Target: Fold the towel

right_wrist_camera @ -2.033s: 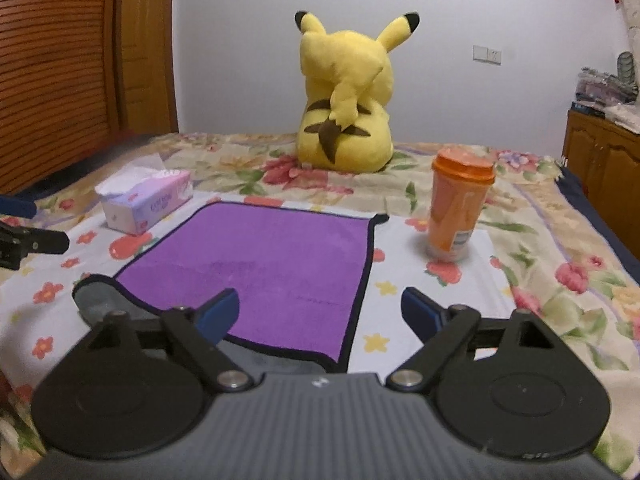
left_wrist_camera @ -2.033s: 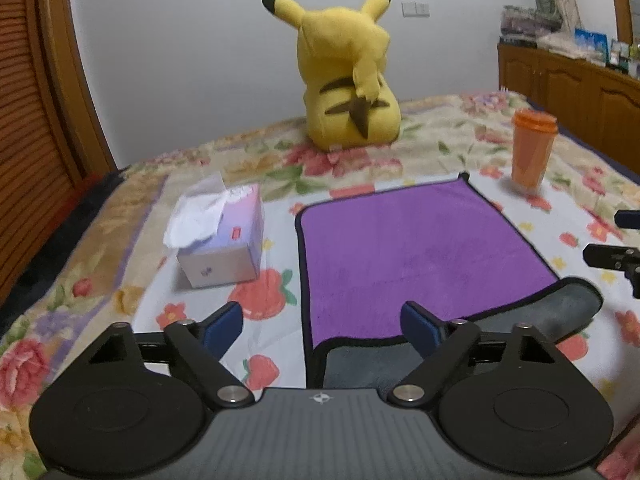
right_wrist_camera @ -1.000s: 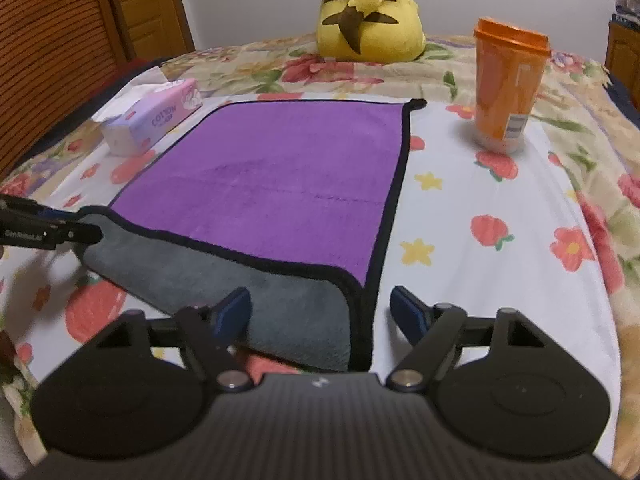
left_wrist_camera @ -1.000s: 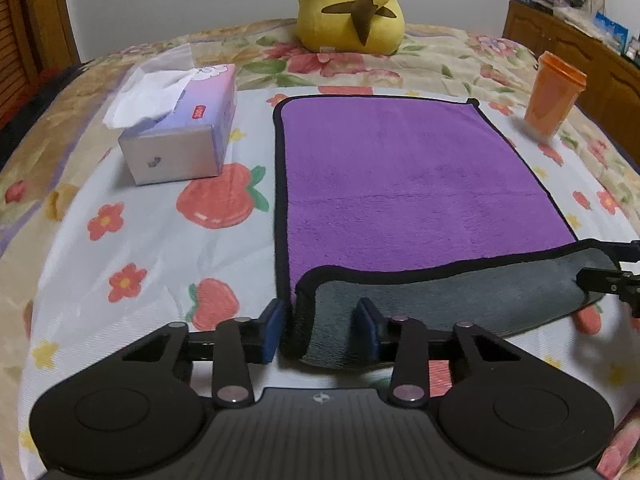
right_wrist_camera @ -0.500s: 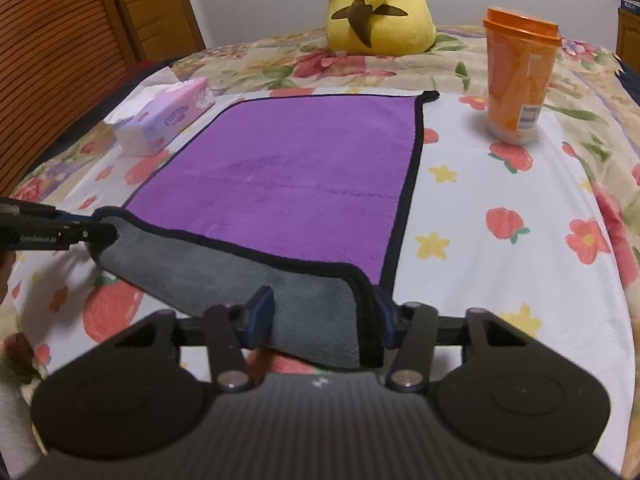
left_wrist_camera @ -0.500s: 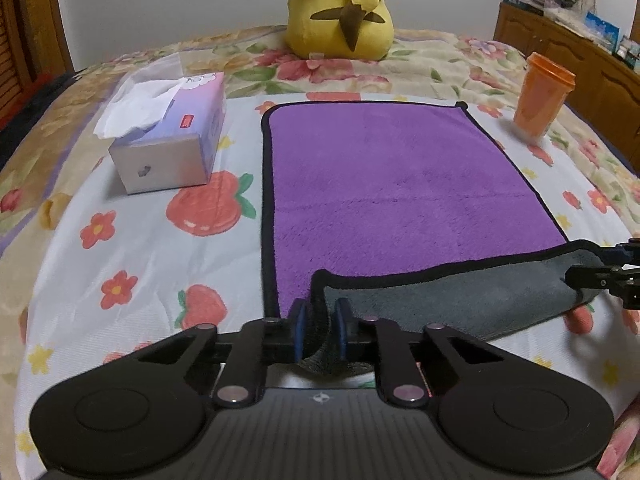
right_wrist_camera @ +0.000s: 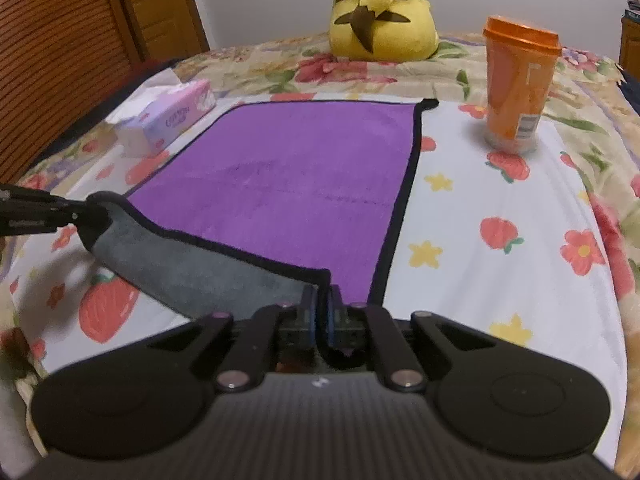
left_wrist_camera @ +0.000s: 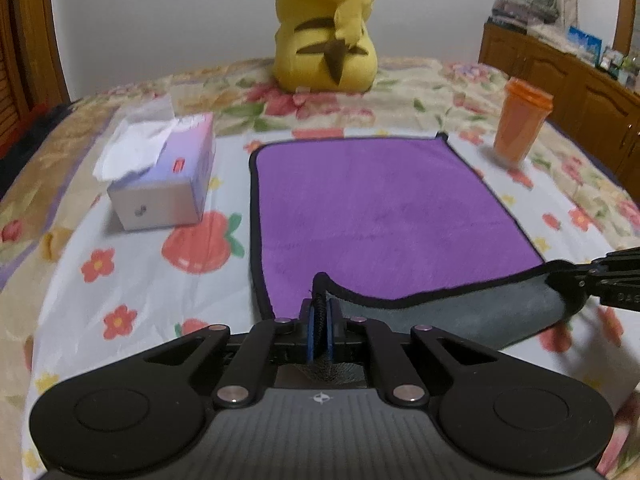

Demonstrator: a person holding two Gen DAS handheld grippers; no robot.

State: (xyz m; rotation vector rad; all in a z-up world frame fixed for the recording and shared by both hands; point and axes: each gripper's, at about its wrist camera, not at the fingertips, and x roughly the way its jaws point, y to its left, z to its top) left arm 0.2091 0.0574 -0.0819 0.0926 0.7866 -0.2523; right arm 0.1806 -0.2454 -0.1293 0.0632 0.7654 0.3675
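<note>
Across the middle of the bed (left_wrist_camera: 132,280), on its flowered sheet, lies the purple towel (left_wrist_camera: 384,216) with black trim, its far edge flat and its near edge turned up so the grey underside shows as a lifted strip. At the near left corner of the towel the left gripper (left_wrist_camera: 319,334) has its blue pads pressed together on the black hem, which bunches up between them. At the near right corner the right gripper (right_wrist_camera: 321,316) pinches the towel in the same way, its pads closed on the grey fabric just beside the trim. Each gripper appears at the edge of the other's view, holding its end of the raised strip. Beside the towel's left edge stands a tissue box (left_wrist_camera: 168,184) with a tissue sticking out. Near the towel's far right corner stands an orange cup (right_wrist_camera: 518,84) with a lid. Toward the far edge of the bed sits a yellow plush toy (left_wrist_camera: 326,36), its back to the cameras.
</note>
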